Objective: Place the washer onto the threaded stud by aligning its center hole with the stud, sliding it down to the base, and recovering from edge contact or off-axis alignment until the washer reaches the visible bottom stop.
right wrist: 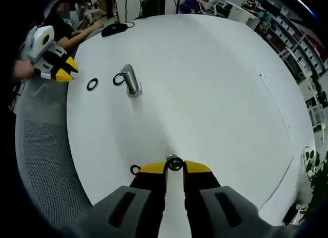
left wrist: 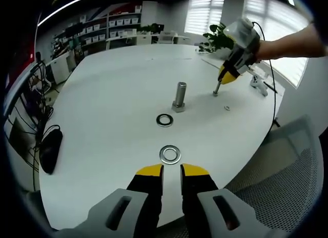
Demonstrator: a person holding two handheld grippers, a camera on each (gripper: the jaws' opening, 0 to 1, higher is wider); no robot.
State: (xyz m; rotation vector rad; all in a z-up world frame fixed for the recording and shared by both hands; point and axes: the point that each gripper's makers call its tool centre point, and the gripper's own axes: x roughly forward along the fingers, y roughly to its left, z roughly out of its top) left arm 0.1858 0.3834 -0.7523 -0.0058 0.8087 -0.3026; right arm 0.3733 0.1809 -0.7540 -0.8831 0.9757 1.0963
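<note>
A threaded stud [left wrist: 180,96] [right wrist: 131,79] stands upright on the white table [left wrist: 113,94] [right wrist: 215,84]. In the left gripper view, one large washer [left wrist: 169,154] lies flat just ahead of my left gripper [left wrist: 171,171], whose jaws stand a narrow gap apart with nothing between them. A second large washer [left wrist: 164,120] [right wrist: 119,80] lies beside the stud's base. My right gripper [right wrist: 175,168] [left wrist: 228,77] is shut on a small bolt [right wrist: 175,163] [left wrist: 217,89] that touches the table right of the stud. A small washer [right wrist: 135,169] [left wrist: 226,108] lies close by it.
A black mouse [left wrist: 50,148] [right wrist: 114,28] rests near the table's edge. A grey mesh chair [left wrist: 287,187] [right wrist: 46,161] stands at the rim by the left gripper [right wrist: 56,64]. A white object [left wrist: 259,84] lies beyond the right gripper, and a person's arm [left wrist: 292,43] reaches in.
</note>
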